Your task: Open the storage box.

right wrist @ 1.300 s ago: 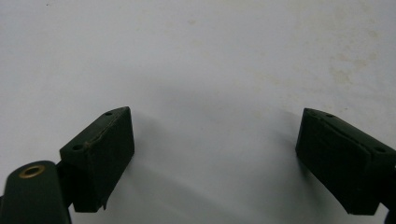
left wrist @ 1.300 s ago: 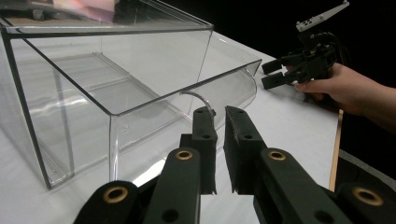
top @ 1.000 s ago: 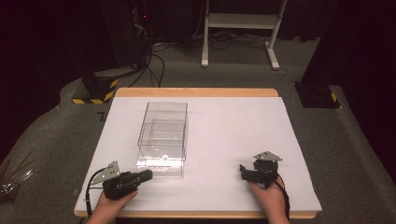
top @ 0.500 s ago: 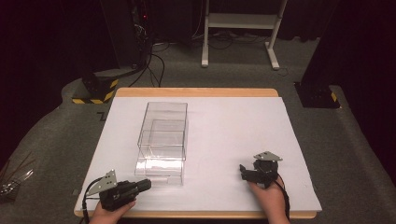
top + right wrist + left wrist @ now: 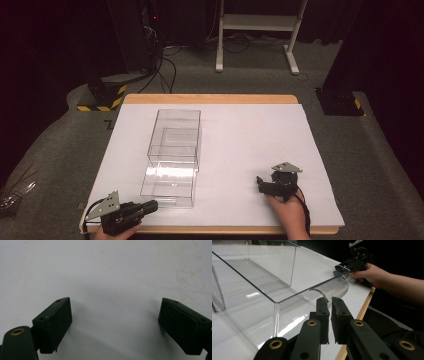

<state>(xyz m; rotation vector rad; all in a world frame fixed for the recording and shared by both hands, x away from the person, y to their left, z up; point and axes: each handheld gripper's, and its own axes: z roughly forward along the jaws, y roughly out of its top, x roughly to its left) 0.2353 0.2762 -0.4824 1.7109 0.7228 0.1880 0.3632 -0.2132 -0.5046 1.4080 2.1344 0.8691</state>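
A clear plastic box (image 5: 175, 131) lies lengthwise on the white table (image 5: 250, 130), with its clear drawer (image 5: 169, 182) drawn out toward the near edge. At the near left edge, my left gripper (image 5: 153, 204) points right along the drawer's front. In the left gripper view the left gripper (image 5: 329, 302) has its jaws together with nothing visible between them. The drawer's curved front lip (image 5: 337, 287) sits just past the tips. My right gripper (image 5: 260, 183) rests on the table at the near right. In its own view the right gripper (image 5: 115, 315) is wide open over bare white surface.
A hand (image 5: 368, 275) holds the right gripper (image 5: 345, 265) beyond the drawer. Behind the table stand a white frame (image 5: 255, 25), a dark cabinet with cables (image 5: 145, 35) and a yellow-black striped block (image 5: 100, 99). A black base (image 5: 340, 102) sits on the floor at right.
The left gripper has drawn back toward the near edge, and the drawer's front has slid out toward the person with it. The right gripper has stayed put.
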